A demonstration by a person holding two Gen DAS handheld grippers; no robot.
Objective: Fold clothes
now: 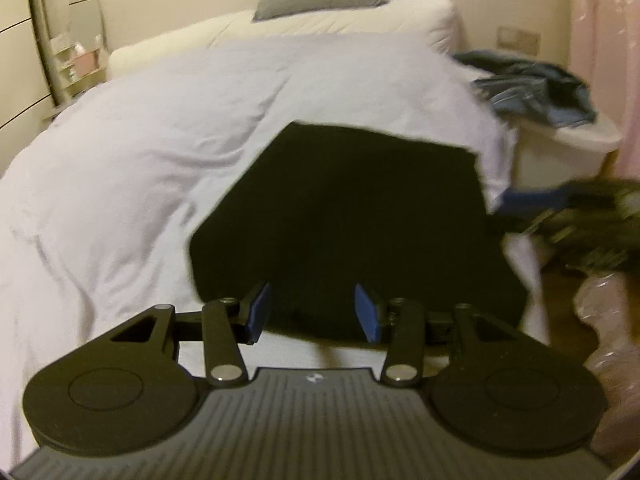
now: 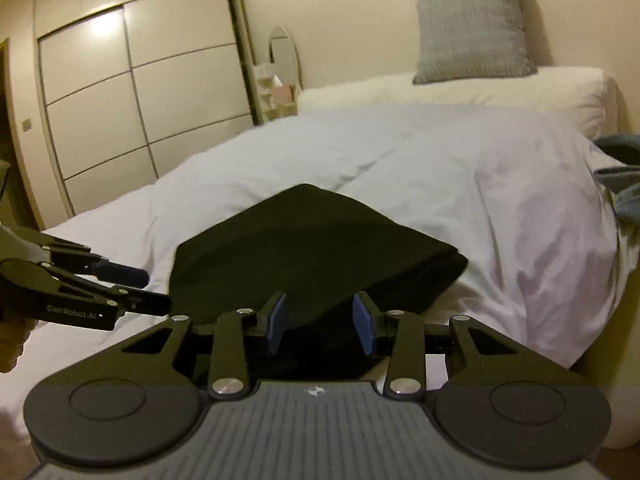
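Note:
A black garment (image 1: 344, 216) lies folded into a flat block on the white duvet (image 1: 152, 128) near the bed's front edge; it also shows in the right wrist view (image 2: 316, 248). My left gripper (image 1: 314, 312) is open and empty, just in front of the garment's near edge. My right gripper (image 2: 320, 322) is open and empty, at the garment's near edge. The left gripper (image 2: 140, 288) also shows at the left of the right wrist view, beside the garment's left edge. The right gripper (image 1: 532, 196) shows blurred at the right of the left wrist view.
A pile of blue-grey clothes (image 1: 536, 88) sits on a white tub (image 1: 568, 144) right of the bed. A grey cushion (image 2: 472, 24) leans on white pillows (image 2: 460, 92) at the head. A wardrobe (image 2: 136, 100) stands at the left. Wooden floor (image 1: 568, 292) lies at the right.

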